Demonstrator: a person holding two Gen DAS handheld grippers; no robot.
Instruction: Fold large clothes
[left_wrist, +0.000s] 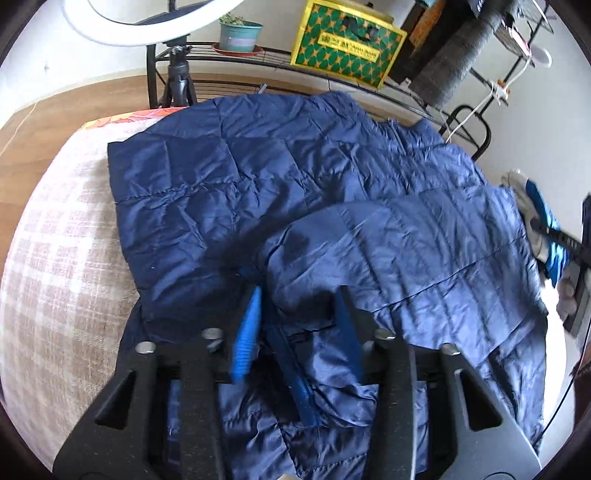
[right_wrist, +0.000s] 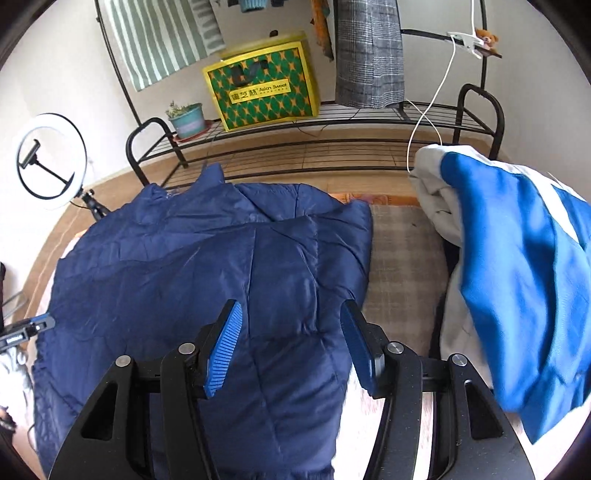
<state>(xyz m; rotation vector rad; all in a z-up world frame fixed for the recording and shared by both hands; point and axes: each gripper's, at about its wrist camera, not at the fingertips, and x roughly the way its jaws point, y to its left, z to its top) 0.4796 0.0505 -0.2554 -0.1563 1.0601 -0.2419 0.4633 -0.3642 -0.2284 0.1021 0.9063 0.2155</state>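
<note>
Now we fold | navy quilted jacket (right_wrist: 207, 266) lies spread on the bed (left_wrist: 55, 240), long axis running away from us | left gripper (left_wrist: 295, 314) jaws part-closed around its raised fold, contact unclear | right gripper (right_wrist: 291, 332) jaws apart, empty, above it.

The navy quilted puffer jacket (left_wrist: 258, 177) lies spread on my checked beige bed cover (left_wrist: 55, 236), wrinkled and glossy, one panel folded over its middle, collar toward the far edge.
</note>
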